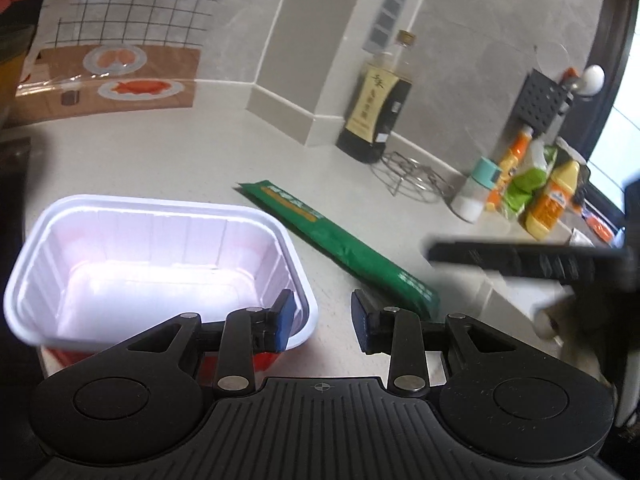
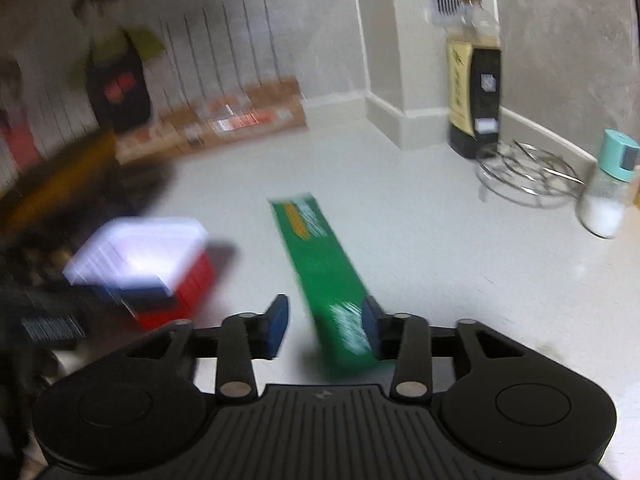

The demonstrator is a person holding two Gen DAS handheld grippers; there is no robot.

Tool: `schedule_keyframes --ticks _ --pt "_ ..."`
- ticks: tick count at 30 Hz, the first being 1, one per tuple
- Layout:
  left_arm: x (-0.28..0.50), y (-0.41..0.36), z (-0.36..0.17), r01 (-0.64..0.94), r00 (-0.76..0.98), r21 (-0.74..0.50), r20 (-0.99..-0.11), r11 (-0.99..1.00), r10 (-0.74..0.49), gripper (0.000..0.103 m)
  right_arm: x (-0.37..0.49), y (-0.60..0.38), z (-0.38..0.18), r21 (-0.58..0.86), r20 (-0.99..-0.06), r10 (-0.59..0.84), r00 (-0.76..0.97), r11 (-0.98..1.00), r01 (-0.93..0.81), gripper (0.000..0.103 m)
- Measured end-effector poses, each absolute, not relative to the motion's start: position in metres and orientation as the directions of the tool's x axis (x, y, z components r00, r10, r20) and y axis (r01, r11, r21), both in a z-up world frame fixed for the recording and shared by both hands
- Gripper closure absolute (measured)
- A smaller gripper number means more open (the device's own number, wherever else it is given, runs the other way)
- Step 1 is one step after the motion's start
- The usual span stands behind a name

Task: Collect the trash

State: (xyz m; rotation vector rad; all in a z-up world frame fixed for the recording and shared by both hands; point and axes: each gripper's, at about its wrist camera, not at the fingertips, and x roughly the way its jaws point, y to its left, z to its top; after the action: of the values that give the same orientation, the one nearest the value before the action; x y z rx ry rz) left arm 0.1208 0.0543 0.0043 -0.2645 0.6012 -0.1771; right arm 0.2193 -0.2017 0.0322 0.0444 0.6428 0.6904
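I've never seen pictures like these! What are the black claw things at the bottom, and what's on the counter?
They are two-finger grippers, one in each of a person's hands, each with a camera looking along its fingers. One picture is from the left gripper, the other from the right gripper. On the counter lie an empty white tub and a long green packet; a dark bottle, wire stand and shaker stand behind. The left gripper's open fingers straddle the tub's corner. The packet lies between the right one's open fingers. Nothing looks gripped yet.
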Motion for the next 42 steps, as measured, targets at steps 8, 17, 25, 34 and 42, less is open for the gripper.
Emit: schedule_keyframes --ticks 8,17,25,34,42 --pt "0.086 0.064 0.014 0.015 0.826 -0.211 -0.548 0.977 -0.131 0.068 0.256 -0.132 0.007 0.499 -0.507 0.746 0.432 0.663 -0.558 0.060" --pt "0.070 0.080 0.024 -0.016 0.848 -0.207 -0.522 0.978 -0.097 0.068 0.250 -0.136 -0.007 0.402 -0.593 0.662 0.458 0.737 -0.544 0.093" --pt "0.046 0.106 0.026 -0.045 0.825 -0.370 -0.538 0.928 -0.175 0.068 0.240 -0.195 -0.009 0.366 -0.619 0.567 0.543 0.820 -0.439 0.093" --pt "0.078 0.102 -0.004 -0.107 0.809 -0.378 -0.571 0.920 -0.140 0.061 0.202 -0.188 -0.011 0.417 -0.596 0.677 0.432 0.721 -0.554 0.080" --pt "0.095 0.082 -0.003 -0.081 0.814 -0.240 -0.576 0.967 -0.075 0.063 0.188 -0.198 0.018 0.174 -0.504 0.607 0.614 0.768 -0.616 0.072"
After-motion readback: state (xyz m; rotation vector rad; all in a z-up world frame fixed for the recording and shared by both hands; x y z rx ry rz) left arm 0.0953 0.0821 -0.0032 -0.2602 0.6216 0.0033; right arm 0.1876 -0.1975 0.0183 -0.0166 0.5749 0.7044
